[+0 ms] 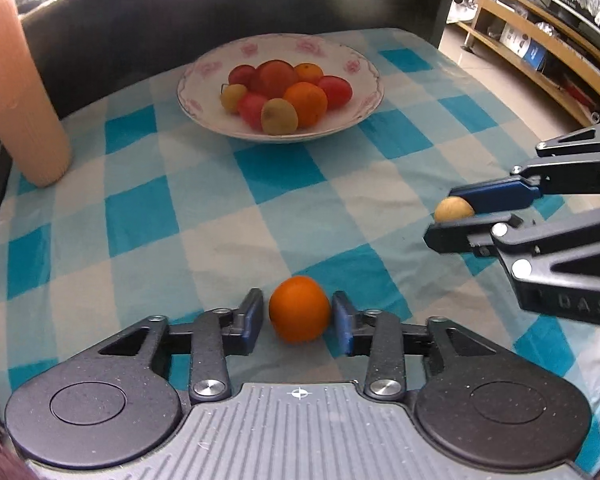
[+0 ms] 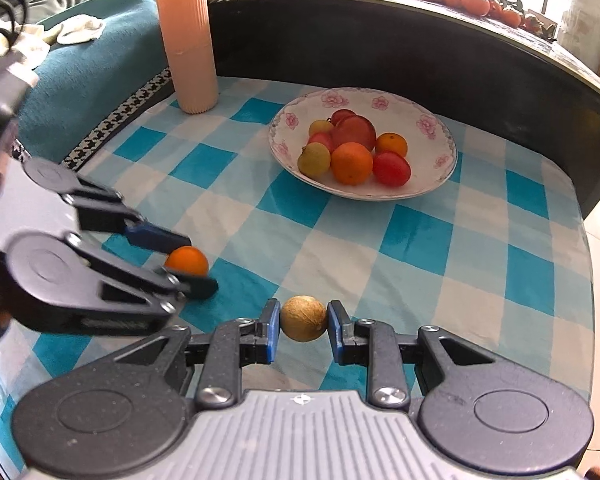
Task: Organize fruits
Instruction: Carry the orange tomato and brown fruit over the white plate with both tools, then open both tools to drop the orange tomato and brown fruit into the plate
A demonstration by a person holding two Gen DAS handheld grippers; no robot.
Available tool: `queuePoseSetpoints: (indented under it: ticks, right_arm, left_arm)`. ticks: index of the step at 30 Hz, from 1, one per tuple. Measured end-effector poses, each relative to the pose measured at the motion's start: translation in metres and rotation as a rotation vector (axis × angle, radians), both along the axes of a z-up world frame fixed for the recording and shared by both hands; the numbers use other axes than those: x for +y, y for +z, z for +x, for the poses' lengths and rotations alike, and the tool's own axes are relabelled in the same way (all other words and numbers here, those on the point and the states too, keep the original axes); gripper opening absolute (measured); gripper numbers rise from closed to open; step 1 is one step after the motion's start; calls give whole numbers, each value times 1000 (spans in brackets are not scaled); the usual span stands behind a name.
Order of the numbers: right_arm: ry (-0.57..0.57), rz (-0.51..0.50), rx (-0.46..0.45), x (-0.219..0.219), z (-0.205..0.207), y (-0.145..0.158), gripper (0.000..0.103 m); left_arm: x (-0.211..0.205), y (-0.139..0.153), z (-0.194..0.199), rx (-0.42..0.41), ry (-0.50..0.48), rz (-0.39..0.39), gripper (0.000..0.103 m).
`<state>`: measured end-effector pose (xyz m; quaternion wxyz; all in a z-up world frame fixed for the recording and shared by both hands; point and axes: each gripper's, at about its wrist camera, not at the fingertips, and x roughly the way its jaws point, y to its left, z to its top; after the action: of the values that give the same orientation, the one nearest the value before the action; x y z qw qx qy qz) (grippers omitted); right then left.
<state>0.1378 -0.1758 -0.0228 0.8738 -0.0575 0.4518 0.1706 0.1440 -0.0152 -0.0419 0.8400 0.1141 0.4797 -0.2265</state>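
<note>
1. Blue-and-white checked cloth covers the surface (image 1: 148,216), with a dark wall along its far edge.
2. Toward that far edge, a floral-rimmed bowl (image 1: 364,92) holds red, orange and yellow-green fruits.
3. The left gripper (image 1: 298,316) brackets a round, smooth orange (image 1: 300,308) near the near edge; whether its pads touch is unclear.
4. The right gripper (image 2: 303,322) straddles a small, matte tan fruit (image 2: 303,319), with narrow gaps either side.
</note>
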Motion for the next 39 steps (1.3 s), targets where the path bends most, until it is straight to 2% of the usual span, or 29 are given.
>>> queuePoseSetpoints:
  ticks: [8, 18, 23, 28, 32, 39]
  right_arm:
    - [-25, 9, -11, -7, 7, 6, 41]
    - [-57, 24, -89, -6, 44, 27, 41]
    - [-91, 49, -122, -16, 72, 36, 42]
    - [-105, 55, -118, -22, 97, 33, 41]
    - [-107, 51, -148, -24, 115, 33, 42]
    - [-121, 63, -154, -27, 134, 18, 42]
  left_arm:
    - [-7, 15, 3, -31, -18, -26, 40]
    - [-15, 54, 54, -134, 48, -84, 40]
    - [-14, 52, 75, -138, 83, -88, 40]
    - [-23, 50, 87, -151, 73, -78, 40]
    - [-23, 45, 95, -149, 83, -75, 40]
    - [-18, 36, 104, -134, 109, -69, 41]
